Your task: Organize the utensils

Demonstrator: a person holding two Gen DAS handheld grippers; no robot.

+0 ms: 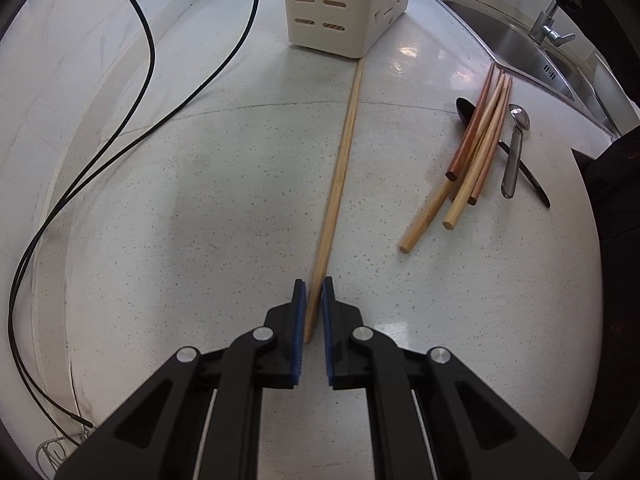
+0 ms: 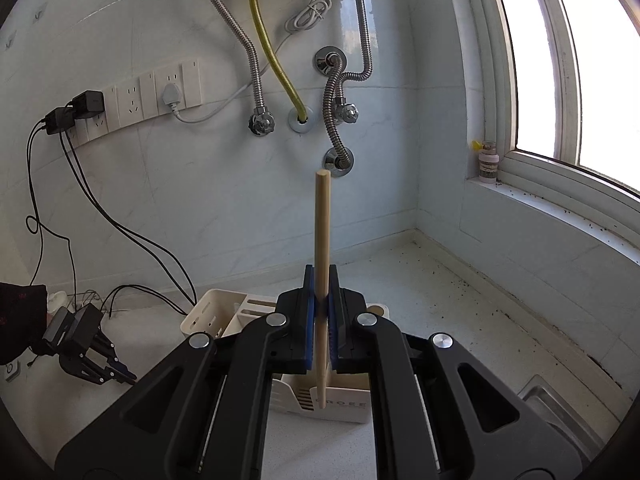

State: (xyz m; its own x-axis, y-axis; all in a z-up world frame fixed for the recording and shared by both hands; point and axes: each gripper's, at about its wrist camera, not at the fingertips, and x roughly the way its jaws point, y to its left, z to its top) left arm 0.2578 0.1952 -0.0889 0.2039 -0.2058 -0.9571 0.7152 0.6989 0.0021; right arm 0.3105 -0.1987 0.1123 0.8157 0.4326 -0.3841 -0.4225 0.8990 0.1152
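Speckled white surface beneath us: our left gripper has its jaws pinching the long pale wooden chopstick lying flat. Our right gripper clamps another pale chopstick upright above the cream slotted holder. Next, we'd lower it in.

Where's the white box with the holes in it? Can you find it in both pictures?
Left wrist view: the cream utensil holder stands at the top middle, on the far end of the counter.
Right wrist view: the utensil holder sits low in the middle, mostly hidden behind the right gripper.
Shared landmark: the steel sink, at the lower right corner in the right wrist view.
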